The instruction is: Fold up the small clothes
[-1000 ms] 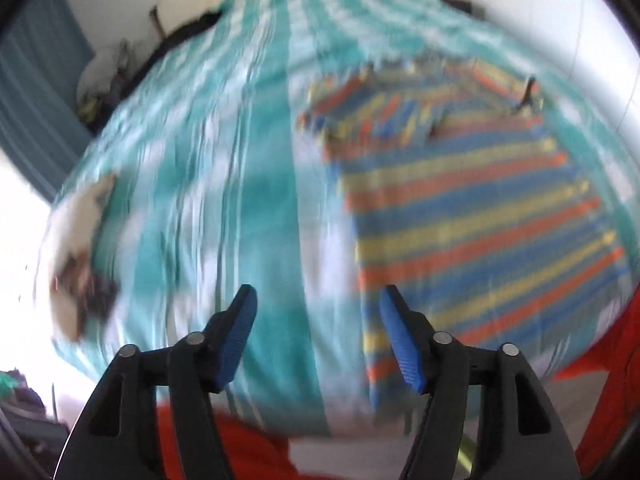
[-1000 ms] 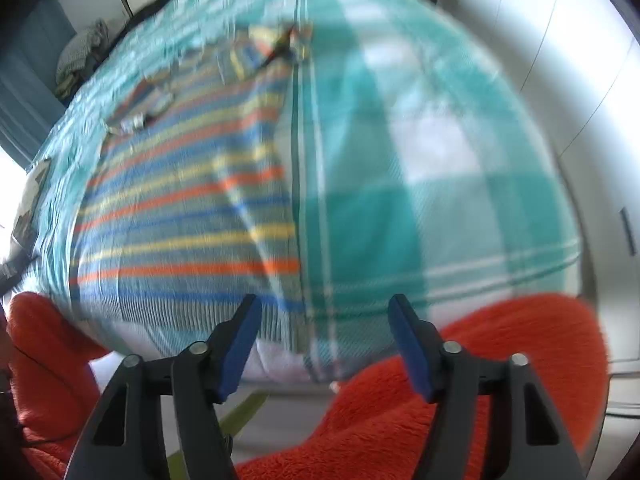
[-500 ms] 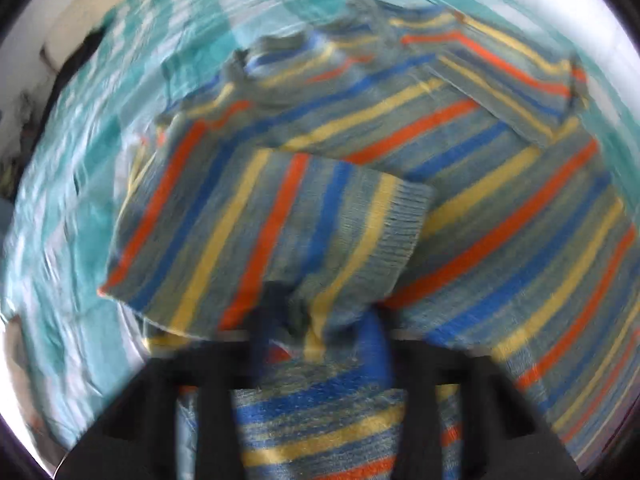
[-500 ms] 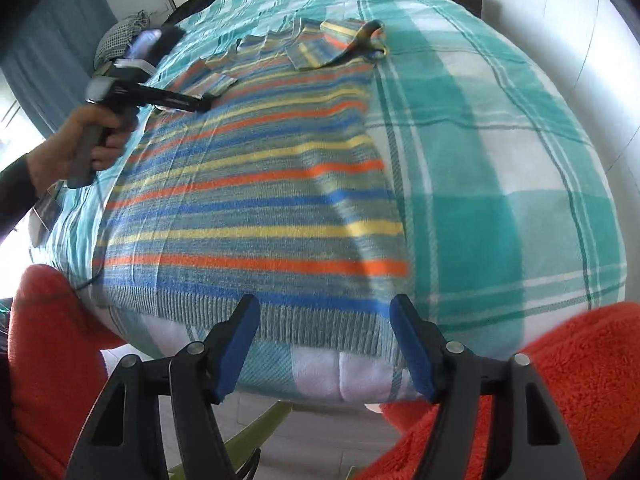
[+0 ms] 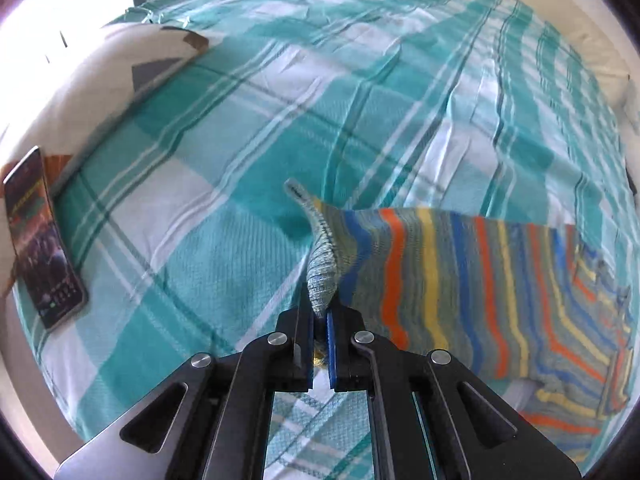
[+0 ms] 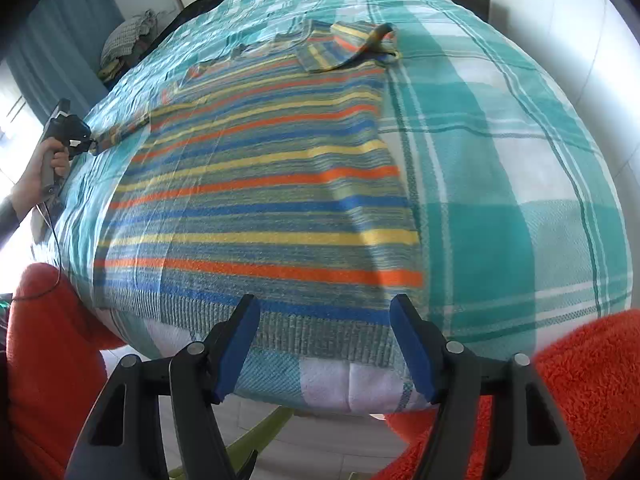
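Left tool (image 5: 320,322) is pinched shut on the cuff of the striped sweater's (image 6: 260,184) left sleeve (image 5: 440,276), which runs off to its right over the checked bed cover (image 5: 280,128), likely so the sleeve can be folded across the body. Right tool (image 6: 326,344) is wide open with nothing in it, waiting just in front of the sweater's bottom hem (image 6: 312,332) near the bed's edge. A phone (image 5: 40,236) lies far to the left tool's left.
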Demonstrator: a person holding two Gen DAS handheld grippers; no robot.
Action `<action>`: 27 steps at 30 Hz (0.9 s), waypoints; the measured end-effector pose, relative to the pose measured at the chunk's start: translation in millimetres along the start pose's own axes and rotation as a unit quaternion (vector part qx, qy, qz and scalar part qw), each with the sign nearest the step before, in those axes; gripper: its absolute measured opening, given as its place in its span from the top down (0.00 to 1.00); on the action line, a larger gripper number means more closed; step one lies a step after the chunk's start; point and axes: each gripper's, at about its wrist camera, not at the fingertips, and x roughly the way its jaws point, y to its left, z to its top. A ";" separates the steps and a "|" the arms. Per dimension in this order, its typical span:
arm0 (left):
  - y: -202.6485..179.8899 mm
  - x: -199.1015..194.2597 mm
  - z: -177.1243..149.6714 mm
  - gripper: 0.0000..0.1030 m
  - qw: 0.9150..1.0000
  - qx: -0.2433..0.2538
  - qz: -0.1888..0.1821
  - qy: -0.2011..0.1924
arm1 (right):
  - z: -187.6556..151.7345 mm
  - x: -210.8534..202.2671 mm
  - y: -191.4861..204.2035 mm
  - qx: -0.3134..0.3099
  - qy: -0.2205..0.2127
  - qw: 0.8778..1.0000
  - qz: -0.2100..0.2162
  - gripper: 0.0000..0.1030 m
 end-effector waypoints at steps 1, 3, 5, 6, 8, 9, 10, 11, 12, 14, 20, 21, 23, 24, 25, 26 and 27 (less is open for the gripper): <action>0.1 2.3 -3.9 0.97 1.000 0.002 0.005 -0.001 | -0.5 0.7 1.5 -0.004 0.002 1.000 -0.002 0.35; 3.5 10.9 -12.6 0.98 1.000 -0.003 0.014 0.001 | -2.0 2.4 2.2 -0.007 0.007 1.000 -0.006 0.35; 8.3 23.3 -16.6 0.98 1.000 -0.011 0.015 0.002 | -2.1 0.7 -0.5 -0.001 0.008 1.000 -0.008 0.35; 10.1 24.2 -19.8 0.98 1.000 -0.011 0.013 0.001 | -0.8 -2.5 -4.2 0.006 0.006 1.000 -0.006 0.35; 9.6 23.5 -21.8 0.97 1.000 -0.004 0.013 -0.004 | 5.7 -9.3 -11.3 0.019 0.010 1.000 0.004 0.35; 7.9 24.8 -20.4 0.93 1.000 0.003 0.015 -0.006 | 16.2 -16.2 -16.1 0.020 0.013 1.000 0.010 0.35; 7.1 24.0 -20.2 0.91 1.000 0.012 0.020 -0.006 | 25.7 -21.1 -18.3 0.014 0.012 1.000 0.009 0.35; 6.8 21.6 -20.5 0.86 1.000 0.019 0.024 -0.008 | 41.5 -28.1 -19.6 -0.003 0.007 1.000 0.002 0.31; 4.9 19.1 -20.6 0.67 0.999 0.027 0.030 -0.011 | 63.6 -35.3 -18.8 -0.032 -0.002 0.999 -0.012 0.19; 4.8 2.2 -29.6 0.30 0.997 0.042 0.059 -0.040 | 104.3 -41.7 -13.1 -0.086 -0.024 0.995 -0.033 0.10; 22.3 -51.4 -96.1 0.22 0.995 0.049 0.020 -0.084 | 230.7 34.4 36.7 -0.233 -0.058 0.970 -0.040 0.10; 25.3 -53.4 -105.7 0.20 0.995 0.044 0.015 -0.088 | 246.8 64.0 46.8 -0.244 -0.053 0.968 -0.033 0.11; 31.5 -49.5 -126.5 0.18 0.995 0.040 0.012 -0.093 | 268.2 120.4 58.3 -0.244 -0.038 0.968 -0.043 0.15; 33.7 -42.0 -134.0 0.18 0.995 0.044 0.019 -0.085 | 274.5 142.1 59.3 -0.241 -0.033 0.968 -0.058 0.17; 34.6 -31.6 -137.9 0.18 0.996 0.050 0.036 -0.065 | 279.0 161.6 57.2 -0.232 -0.023 0.970 -0.067 0.21; 33.0 -22.1 -135.6 0.21 0.996 0.052 0.046 -0.047 | 282.7 178.2 49.9 -0.213 -0.007 0.975 -0.067 0.44; 35.0 -19.9 -133.0 0.22 0.997 0.050 0.040 -0.044 | 287.3 181.8 34.6 -0.173 -0.001 0.984 -0.038 0.81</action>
